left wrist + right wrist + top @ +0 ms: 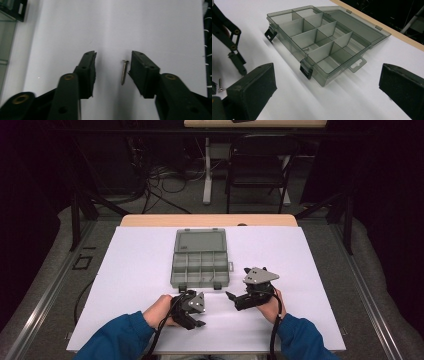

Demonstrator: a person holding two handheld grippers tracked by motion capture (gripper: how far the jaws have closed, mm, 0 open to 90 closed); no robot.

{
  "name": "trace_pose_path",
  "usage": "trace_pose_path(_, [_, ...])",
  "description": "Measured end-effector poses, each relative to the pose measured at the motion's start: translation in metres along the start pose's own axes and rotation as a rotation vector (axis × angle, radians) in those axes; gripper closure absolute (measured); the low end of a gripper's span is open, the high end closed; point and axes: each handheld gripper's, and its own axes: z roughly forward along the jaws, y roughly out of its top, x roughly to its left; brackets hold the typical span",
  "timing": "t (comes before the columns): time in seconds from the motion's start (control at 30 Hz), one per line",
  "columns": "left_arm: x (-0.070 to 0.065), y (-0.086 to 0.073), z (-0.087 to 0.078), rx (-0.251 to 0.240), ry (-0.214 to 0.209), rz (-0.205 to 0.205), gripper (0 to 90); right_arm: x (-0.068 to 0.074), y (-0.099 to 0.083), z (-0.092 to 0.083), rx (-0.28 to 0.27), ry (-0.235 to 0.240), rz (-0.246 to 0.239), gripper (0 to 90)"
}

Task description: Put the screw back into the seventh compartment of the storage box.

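Left tool (113,65) astride screw (123,72)

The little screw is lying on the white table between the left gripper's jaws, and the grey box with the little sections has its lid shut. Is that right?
Not quite: the box has its lid open, as the right gripper view shows. The screw does lie on the white table between the left gripper's jaws.

Left claw (113,68) jaws apart, angled down; right claw (327,87) wide open, level.

No readable text, label, brand, number or sign appears anywhere.
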Motion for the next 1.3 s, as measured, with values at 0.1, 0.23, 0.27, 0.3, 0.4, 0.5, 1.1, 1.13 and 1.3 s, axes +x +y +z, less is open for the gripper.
trace_pose_path(0.1, [-0.0001,-0.0003,-0.0006,0.000,-0.032,0.010,67.0,0.0002,0.0002,-0.0001,0.001,0.001,-0.001,0.0])
trace_pose_path(0.23, [0.0005,-0.0009,-0.0012,0.003,-0.036,0.011,76.8,0.0002,0.0002,-0.0001,0.001,0.000,-0.001,0.0])
trace_pose_path(0.27, [0.0007,-0.0014,-0.0013,0.001,-0.039,0.012,76.8,0.0002,0.0001,0.0000,0.000,0.000,-0.002,0.0])
trace_pose_path(0.3, [0.0009,-0.0016,-0.0014,0.002,-0.042,0.010,80.8,0.0003,0.0001,0.0001,-0.002,0.001,-0.002,0.0])
trace_pose_path(0.4, [0.0012,-0.0020,-0.0016,0.005,-0.051,0.010,85.0,0.0003,0.0001,0.0000,0.000,0.000,-0.002,0.0])
trace_pose_path(0.5, [0.0002,-0.0017,-0.0018,0.009,-0.045,0.011,86.5,0.0003,0.0001,0.0000,-0.003,-0.001,-0.002,0.0])
trace_pose_path(1.1, [-0.0009,-0.0010,-0.0025,0.004,-0.039,0.021,86.7,0.0005,0.0004,-0.0007,-0.001,-0.007,-0.002,0.0])
trace_pose_path(1.13, [-0.0010,-0.0010,-0.0027,-0.001,-0.035,0.019,86.6,0.0004,0.0004,-0.0007,-0.001,-0.006,-0.003,0.0])
trace_pose_path(1.3, [0.0012,-0.0008,-0.0051,-0.001,-0.050,0.012,86.6,0.0003,0.0003,-0.0007,-0.001,-0.006,-0.002,0.0])
